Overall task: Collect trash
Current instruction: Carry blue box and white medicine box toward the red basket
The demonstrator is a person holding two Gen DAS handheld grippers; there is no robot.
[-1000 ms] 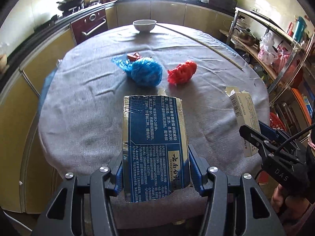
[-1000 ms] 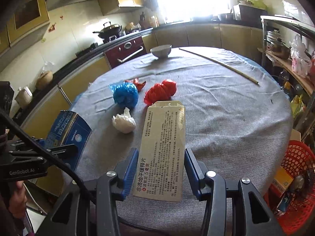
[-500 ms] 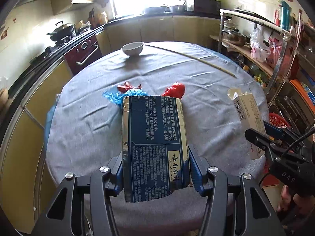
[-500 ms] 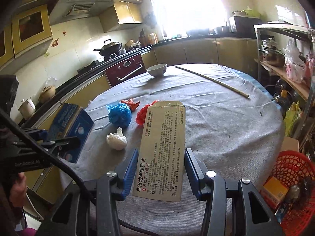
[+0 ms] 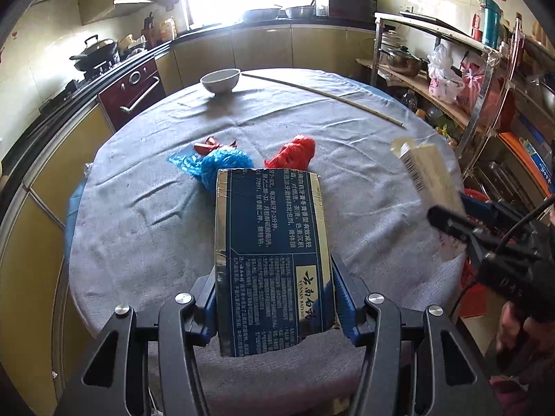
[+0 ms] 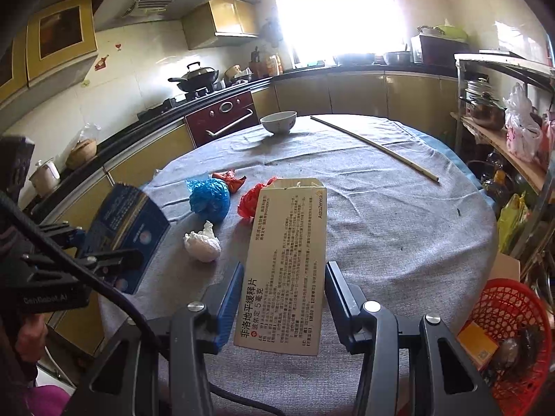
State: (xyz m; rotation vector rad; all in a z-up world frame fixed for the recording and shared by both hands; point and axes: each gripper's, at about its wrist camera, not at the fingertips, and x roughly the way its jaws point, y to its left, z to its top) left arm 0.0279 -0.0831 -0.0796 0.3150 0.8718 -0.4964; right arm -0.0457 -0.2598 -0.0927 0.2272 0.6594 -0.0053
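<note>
Blue box [image 5: 274, 260] sits clamped in the left hand-held gripper [image 5: 275, 296] above the bench's [image 5: 145, 215] near edge; the right hand-held gripper [image 6: 282, 306] clamps a beige box [image 6: 286, 267], with a red basket [image 6: 513, 315] beyond the bench's right edge.

I count two cardboard boxes, one in each of my grippers: the blue box [image 5: 274, 260] in my left gripper [image 5: 275, 298], the beige box [image 6: 286, 267] in my right gripper [image 6: 282, 303]. On the grey tablecloth [image 6: 399, 228] lie four crumpled bits of trash: one blue bag [image 6: 209, 200], one red bag [image 6: 250, 201], one white wad [image 6: 203, 242], one small red wrapper [image 6: 230, 179]. One white bowl [image 6: 278, 122], one long thin stick [image 6: 373, 145]. Beside the table, one red basket [image 6: 511, 312]
</note>
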